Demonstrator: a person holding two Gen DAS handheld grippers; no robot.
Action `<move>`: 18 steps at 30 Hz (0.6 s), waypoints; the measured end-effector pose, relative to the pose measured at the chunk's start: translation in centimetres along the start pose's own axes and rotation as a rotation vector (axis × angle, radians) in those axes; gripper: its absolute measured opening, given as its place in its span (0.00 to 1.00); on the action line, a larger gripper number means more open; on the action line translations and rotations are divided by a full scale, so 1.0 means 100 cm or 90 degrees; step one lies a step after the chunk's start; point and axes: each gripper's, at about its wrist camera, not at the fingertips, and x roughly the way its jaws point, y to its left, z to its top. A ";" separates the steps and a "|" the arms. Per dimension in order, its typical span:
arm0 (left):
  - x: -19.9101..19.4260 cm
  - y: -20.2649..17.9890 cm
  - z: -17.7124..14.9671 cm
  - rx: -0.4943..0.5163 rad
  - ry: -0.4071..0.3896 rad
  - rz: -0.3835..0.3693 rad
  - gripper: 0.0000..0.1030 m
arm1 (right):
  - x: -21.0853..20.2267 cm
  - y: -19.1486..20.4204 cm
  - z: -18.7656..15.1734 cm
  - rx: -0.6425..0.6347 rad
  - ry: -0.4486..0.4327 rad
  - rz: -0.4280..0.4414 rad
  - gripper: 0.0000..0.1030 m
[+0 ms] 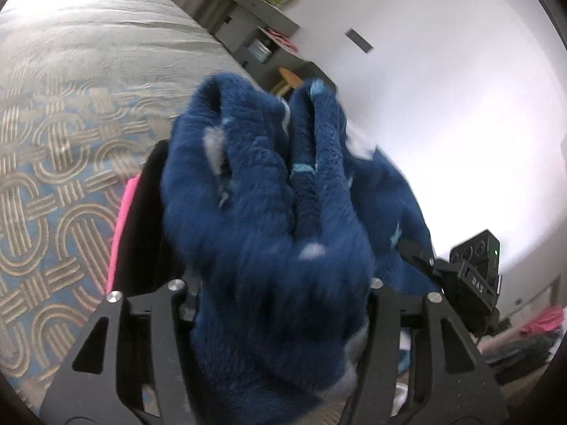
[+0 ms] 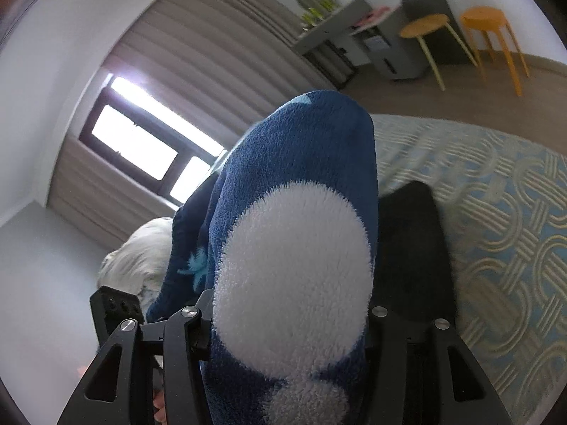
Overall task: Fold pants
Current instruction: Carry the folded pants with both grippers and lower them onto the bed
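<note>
Both grippers carry blue fleece pants above the bed.
Left gripper [image 1: 280, 184] clenches bunched pants [image 1: 269, 212]; right gripper [image 2: 294, 248] grasps a white-spotted fold over the patterned bedspread [image 2: 496, 212].

Window [image 2: 141, 145] glare, motion blur, fisheye

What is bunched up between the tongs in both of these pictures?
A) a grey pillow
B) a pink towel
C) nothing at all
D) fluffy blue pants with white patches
D: thick blue fleece pants fill the gap of the left tongs, and the same fabric, with a big white patch, sits between the right tongs.
</note>
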 end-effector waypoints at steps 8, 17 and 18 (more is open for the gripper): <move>-0.038 -0.022 -0.019 0.050 -0.004 0.085 0.78 | -0.012 -0.050 -0.011 0.054 0.009 0.021 0.80; -0.106 -0.123 0.005 0.224 -0.134 0.141 0.77 | -0.094 0.032 -0.015 -0.044 -0.136 -0.198 0.85; -0.101 -0.132 0.010 0.231 -0.141 0.141 0.68 | -0.096 0.041 -0.012 -0.065 -0.154 -0.194 0.84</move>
